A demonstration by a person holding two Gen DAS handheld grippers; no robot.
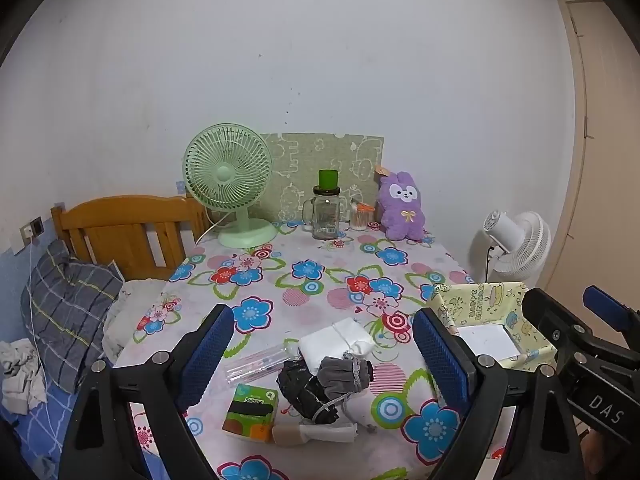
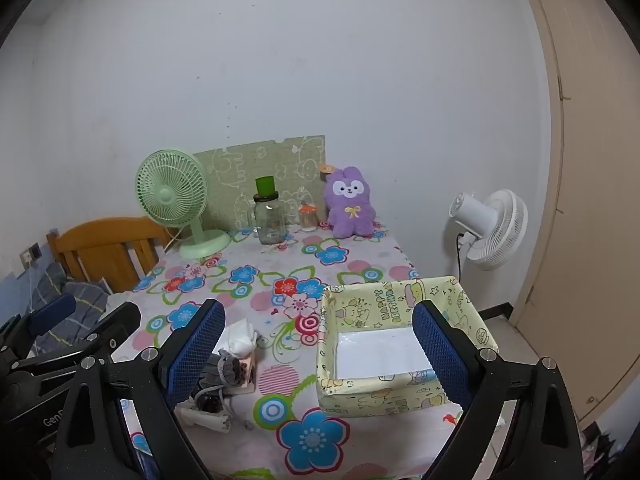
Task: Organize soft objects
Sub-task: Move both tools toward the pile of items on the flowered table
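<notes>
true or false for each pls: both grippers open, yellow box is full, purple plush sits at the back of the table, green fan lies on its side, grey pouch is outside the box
1. Both grippers are open: true. The left gripper and right gripper hold nothing.
2. The yellow box is full: false. Only its white bottom shows.
3. The purple plush sits at the back of the table: true.
4. The green fan lies on its side: false. It stands upright.
5. The grey pouch is outside the box: true. It lies on the table.
</notes>
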